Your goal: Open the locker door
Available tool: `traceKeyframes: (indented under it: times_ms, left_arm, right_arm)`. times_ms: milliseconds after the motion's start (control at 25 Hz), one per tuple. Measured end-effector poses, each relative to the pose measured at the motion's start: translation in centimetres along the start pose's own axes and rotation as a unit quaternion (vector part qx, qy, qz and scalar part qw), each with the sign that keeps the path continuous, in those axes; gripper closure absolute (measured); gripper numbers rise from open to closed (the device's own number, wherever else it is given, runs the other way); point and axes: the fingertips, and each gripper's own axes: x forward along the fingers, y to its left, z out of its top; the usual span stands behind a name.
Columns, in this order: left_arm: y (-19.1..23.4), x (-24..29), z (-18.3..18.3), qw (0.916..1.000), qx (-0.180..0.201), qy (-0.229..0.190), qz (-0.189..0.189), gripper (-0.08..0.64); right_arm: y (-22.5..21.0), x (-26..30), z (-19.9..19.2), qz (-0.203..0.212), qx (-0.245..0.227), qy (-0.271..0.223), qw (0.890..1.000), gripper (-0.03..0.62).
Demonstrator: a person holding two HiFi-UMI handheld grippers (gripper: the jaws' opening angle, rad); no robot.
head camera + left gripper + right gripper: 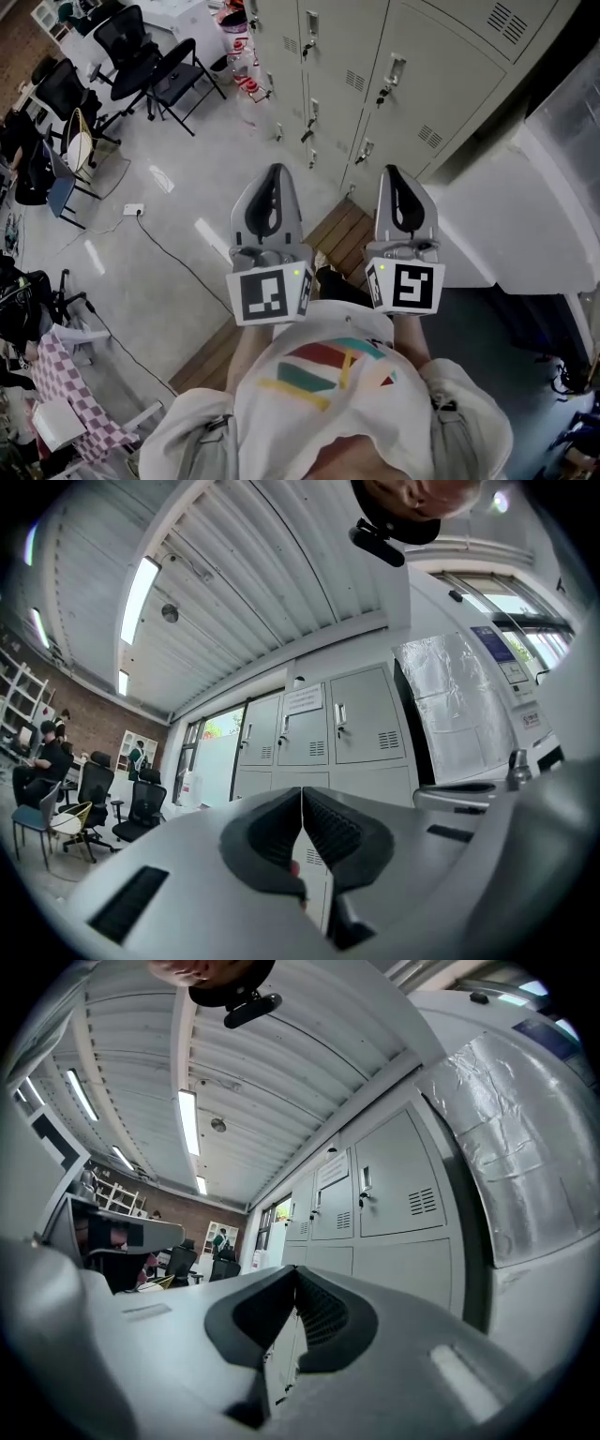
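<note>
Lockers (419,70) of grey painted sheet metal stand ahead of us in a row, their flat rectangular doors (361,714) all lying flush and shut. Each door carries a small upright metal latch (396,68) near one edge and a patch of slotted vents (429,138). We hold both grippers out before our chest, pointing toward the lockers and well apart from them, touching nothing.

Our left gripper (275,170) has smooth grey shells that taper to a point. In its own view the ribbed black pads (330,832) are pressed together along a thin seam, with nothing between them. Our right gripper (392,172) matches it, its ribbed dark pads (322,1316) closed tight on each other and empty. A marker cube (270,292) sits at the back of each.

At the foot of the lockers lie slatted brown wooden planks (342,234) on a pale, glossy floor (178,216). To our right rises a white boxy unit (525,1129) wrapped in crinkled clear film. Black mesh-backed chairs (141,52) stand far to the left.
</note>
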Motion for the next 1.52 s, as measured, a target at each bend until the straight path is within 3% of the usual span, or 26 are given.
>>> traceKeyframes:
  times_ms: [200,360,680,840,1040,1360,1520]
  left_arm:
    - [3.2,6.3,-4.6,1.0000,-0.002,0.005,0.007,0.543]
    - [5.3,12.1,-7.4,0.9997,-0.019,0.017,0.006,0.543]
    - [8.3,18.6,-8.1,0.9994,-0.030,-0.001,0.016,0.543]
    - [9.7,20.2,-7.7,0.9991,-0.039,-0.008,0.014,0.543]
    - [9.2,22.3,-7.0,0.9989,-0.037,-0.018,-0.022,0.543]
    - [8.5,23.9,-7.3,0.9954,-0.053,-0.001,-0.079,0.543]
    - [6.4,25.2,-7.0,0.9901,-0.058,-0.004,-0.128,0.541]
  right_arm:
    - [-0.6,6.9,-4.3,0.013,0.004,-0.016,1.000,0.588]
    - [-1.8,11.6,-8.0,0.008,0.018,0.002,1.000,0.588]
    - [-4.1,18.1,-8.4,-0.010,-0.019,-0.004,1.000,0.588]
    - [-4.6,19.6,-8.0,-0.022,-0.011,-0.004,1.000,0.588]
    - [-4.6,21.6,-6.9,-0.039,-0.015,-0.023,0.999,0.588]
    - [-4.5,21.3,-7.0,-0.080,-0.007,-0.029,0.996,0.588]
    - [-5.8,20.7,-6.2,-0.117,-0.016,-0.034,0.992,0.588]
